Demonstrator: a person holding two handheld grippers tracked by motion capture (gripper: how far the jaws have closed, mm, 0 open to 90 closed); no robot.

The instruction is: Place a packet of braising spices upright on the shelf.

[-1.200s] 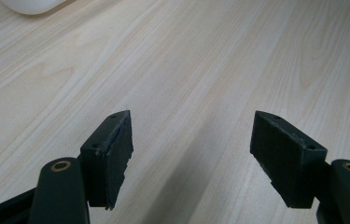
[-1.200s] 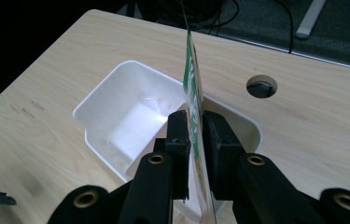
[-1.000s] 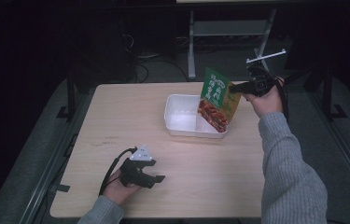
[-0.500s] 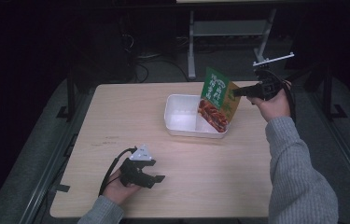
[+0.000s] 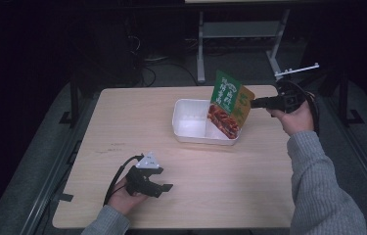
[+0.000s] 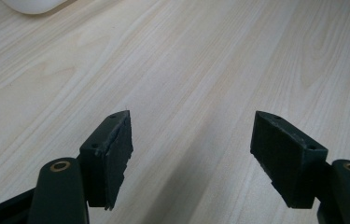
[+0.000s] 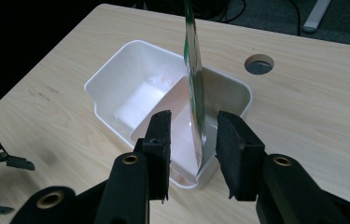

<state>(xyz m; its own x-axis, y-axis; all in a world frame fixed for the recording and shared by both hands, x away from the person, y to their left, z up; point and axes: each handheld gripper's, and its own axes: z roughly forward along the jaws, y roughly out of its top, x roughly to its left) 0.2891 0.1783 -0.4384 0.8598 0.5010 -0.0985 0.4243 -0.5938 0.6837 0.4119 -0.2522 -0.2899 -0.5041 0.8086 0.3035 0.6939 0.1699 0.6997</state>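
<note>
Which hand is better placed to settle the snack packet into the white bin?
The right. Its tongs straddle the snack packet, which leans in the white bin. The left tongs rest open at the table's near edge, apart from it.

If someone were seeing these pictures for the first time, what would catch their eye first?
The green and orange food packet stands out, propped upright in the right end of the white tray at the far middle of the wooden table. The right gripper sits at its edge, jaws apart on either side. The left gripper rests open near the front edge.
</note>
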